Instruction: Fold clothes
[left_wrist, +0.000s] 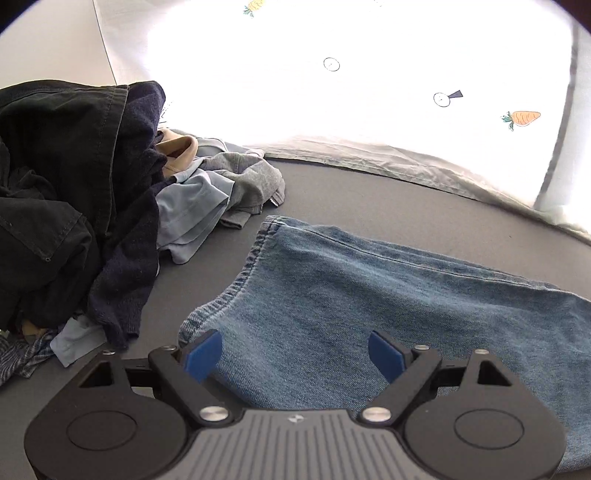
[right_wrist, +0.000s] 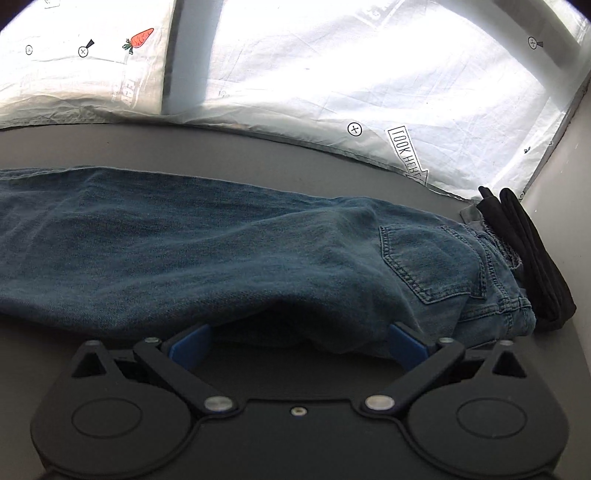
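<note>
**Left wrist view: jeans laid flat, both grippers open at the near edge**

Left wrist view: left gripper (left_wrist: 295, 354) spread wide over the leg end of the jeans (left_wrist: 388, 306), blue pads (left_wrist: 202, 355) clear of the cloth, nothing held. Hem end lying flat on the grey table (left_wrist: 369, 192), stitched edge curling slightly at the corner. Probably laid out lengthwise to allow a fold along or across the legs. Unsorted pile (left_wrist: 85, 206) just left of the hem: dark heavy garment on top, navy knit, pale blue and grey pieces beneath, a tan one tucked behind. Pile apart from the jeans, likely awaiting a turn.

Right wrist view: right gripper (right_wrist: 297, 347) likewise wide open, nothing gripped, pads at the near edge of the jeans (right_wrist: 221, 258) by the seat. Denim humped there, shadowed hollow under the lifted edge; not fully smoothed. Back pocket (right_wrist: 432, 258) with pale double stitching facing up, waistband toward the right. Folded black garment (right_wrist: 528, 258) touching the waistband end, seemingly a finished item set aside. White printed sheet (right_wrist: 369, 74), creased, backlit, hanging behind the table.

Judged stage: fold not yet begun.
</note>
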